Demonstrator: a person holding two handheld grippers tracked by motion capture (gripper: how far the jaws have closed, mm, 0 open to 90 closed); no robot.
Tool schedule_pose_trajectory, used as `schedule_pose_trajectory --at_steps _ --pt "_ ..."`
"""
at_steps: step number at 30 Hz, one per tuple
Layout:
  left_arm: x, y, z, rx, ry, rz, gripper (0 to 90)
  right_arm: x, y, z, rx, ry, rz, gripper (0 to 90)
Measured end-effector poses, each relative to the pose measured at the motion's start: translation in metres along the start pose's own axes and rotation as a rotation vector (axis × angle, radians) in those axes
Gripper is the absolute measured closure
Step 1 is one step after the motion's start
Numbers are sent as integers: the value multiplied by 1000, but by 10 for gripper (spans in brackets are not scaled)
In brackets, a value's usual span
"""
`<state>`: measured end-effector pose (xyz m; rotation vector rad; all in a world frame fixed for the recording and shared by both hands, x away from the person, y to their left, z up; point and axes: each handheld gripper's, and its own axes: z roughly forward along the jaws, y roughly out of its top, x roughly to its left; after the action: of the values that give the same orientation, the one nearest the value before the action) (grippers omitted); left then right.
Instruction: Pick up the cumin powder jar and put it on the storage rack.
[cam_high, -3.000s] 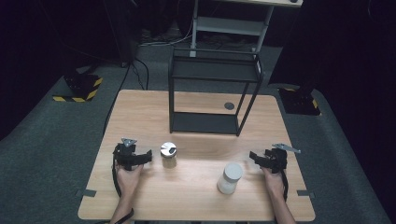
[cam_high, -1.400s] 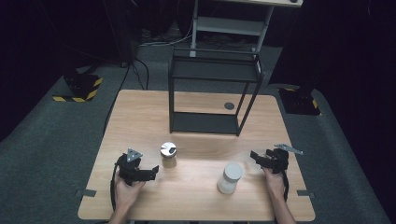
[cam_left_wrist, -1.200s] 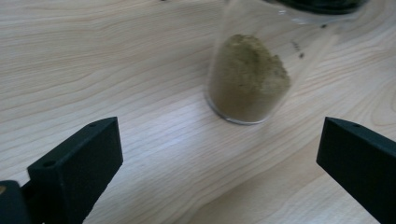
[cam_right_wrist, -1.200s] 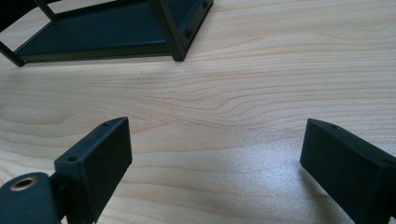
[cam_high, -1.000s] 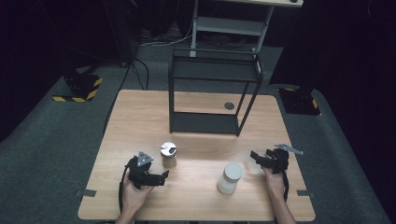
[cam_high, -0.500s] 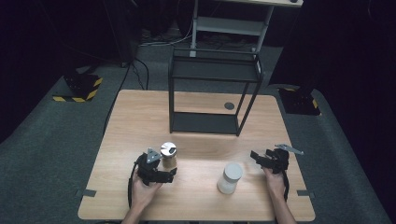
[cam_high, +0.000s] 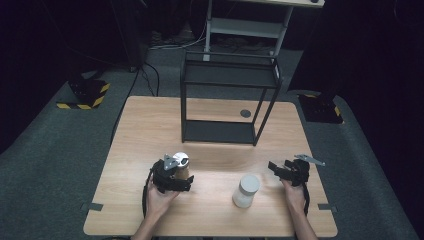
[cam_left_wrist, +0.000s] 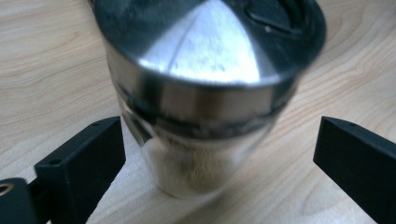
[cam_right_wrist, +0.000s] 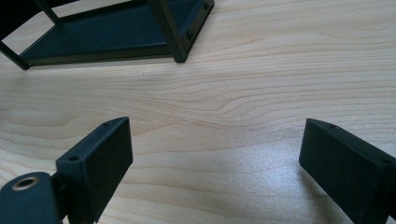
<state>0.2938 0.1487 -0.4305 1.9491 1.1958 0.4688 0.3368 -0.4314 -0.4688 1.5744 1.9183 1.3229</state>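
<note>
Your left tongs (cam_high: 184, 176) sit at the near-left part of the tabletop (cam_high: 150, 125), with the steel cup (cam_high: 180, 163) standing upright right in front of them. In the left gripper view the cup (cam_left_wrist: 205, 93) rises between the two black jaws: the left jaw is just beside its wall, the right jaw stands clearly apart from it, so the tongs are spread around the cup and not pinching it. The jaws have just been closing a little, with the cup between them.

Bare wood lies to the left of the cup out to the tabletop's left edge, and more bare wood runs between the cup and the black wire shelf (cam_high: 227, 100) that stands at the middle back. The near edge is just behind your left hand. To the right, the white jar (cam_high: 246, 190) stands well apart from the cup, near your right tongs (cam_high: 275, 167), whose jaws are spread over bare tabletop in the right gripper view (cam_right_wrist: 212, 154); the shelf's foot (cam_right_wrist: 180, 51) shows farther off there.

The cup is shiny metal with a darker band under its rim and a flat, bright lid; the lower body is blurred in the close view.
</note>
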Motion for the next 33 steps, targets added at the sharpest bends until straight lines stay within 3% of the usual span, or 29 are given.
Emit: schedule_pose_trajectory --at_steps 6,22,28,29,33 --pt "-1 4 5 -14 3 -5 40 -2 0 0 1 5 8 84" --pt "-8 15 23 10 51 -9 114 -3 -1 0 -4 5 19 86" --pt "-10 14 27 14 68 -19 151 -2 -1 -1 -6 4 19 86" --pt "-12 11 30 -6 77 -33 157 -2 -1 -1 -6 4 20 86" --pt "-17 9 31 -10 101 -25 199 -3 -1 -1 -8 6 22 86"
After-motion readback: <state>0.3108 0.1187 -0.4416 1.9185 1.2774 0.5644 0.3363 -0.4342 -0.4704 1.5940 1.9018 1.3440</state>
